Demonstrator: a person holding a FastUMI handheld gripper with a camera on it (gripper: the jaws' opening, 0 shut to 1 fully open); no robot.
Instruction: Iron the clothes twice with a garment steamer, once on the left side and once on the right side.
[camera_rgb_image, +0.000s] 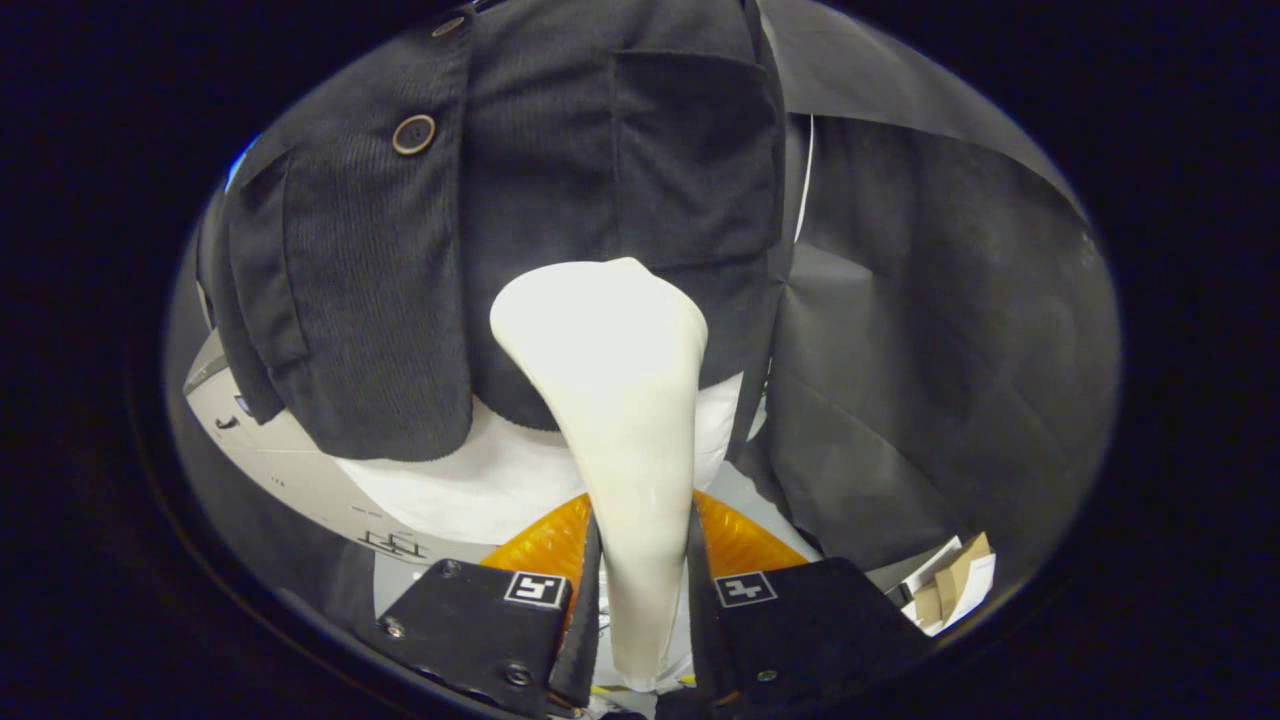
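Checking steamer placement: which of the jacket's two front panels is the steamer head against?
The pocketed panel, not the buttoned one. The steamer, gripped between the fingers, has its head on that panel's lower part.

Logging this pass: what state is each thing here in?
Steamer: gripped by its handle, upright, head against the jacket.
Gripper: shut on the steamer.
Jacket: hanging, front open at the bottom over a white layer.
Button: whether fastened, cannot tell.
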